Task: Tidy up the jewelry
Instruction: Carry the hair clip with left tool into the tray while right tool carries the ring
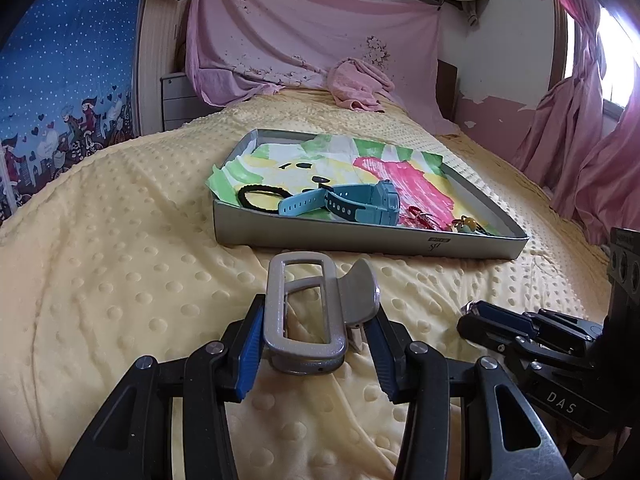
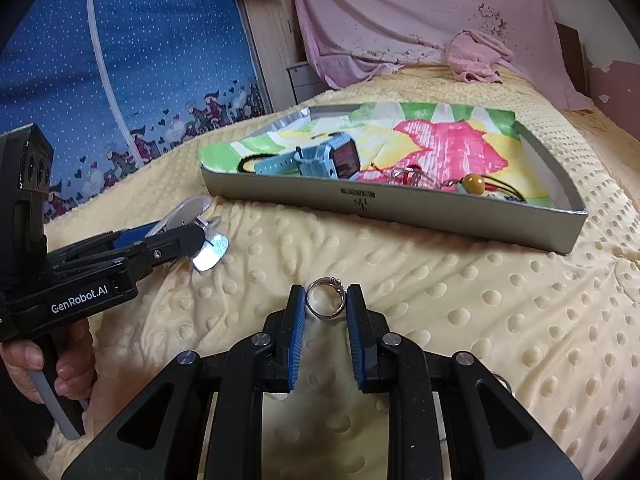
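Observation:
A grey tray (image 1: 360, 242) lined with a painted paper lies on the yellow bed. In it are a blue watch (image 1: 360, 202), a black hair tie (image 1: 262, 198), a red trinket (image 1: 420, 216) and a beaded cord (image 2: 480, 186). My left gripper (image 1: 316, 332) is shut on a beige hair claw clip (image 1: 308, 312), just in front of the tray; the clip also shows in the right wrist view (image 2: 200, 232). My right gripper (image 2: 325, 310) is shut on a silver ring (image 2: 325, 300) and holds it low over the blanket.
The dotted yellow blanket (image 1: 120, 280) covers the bed. A pink towel (image 1: 360, 84) lies at the far end, with pink cloth on the wall behind. Pink curtains (image 1: 580, 140) hang to the right. A grey drawer unit (image 1: 180, 96) stands at the left.

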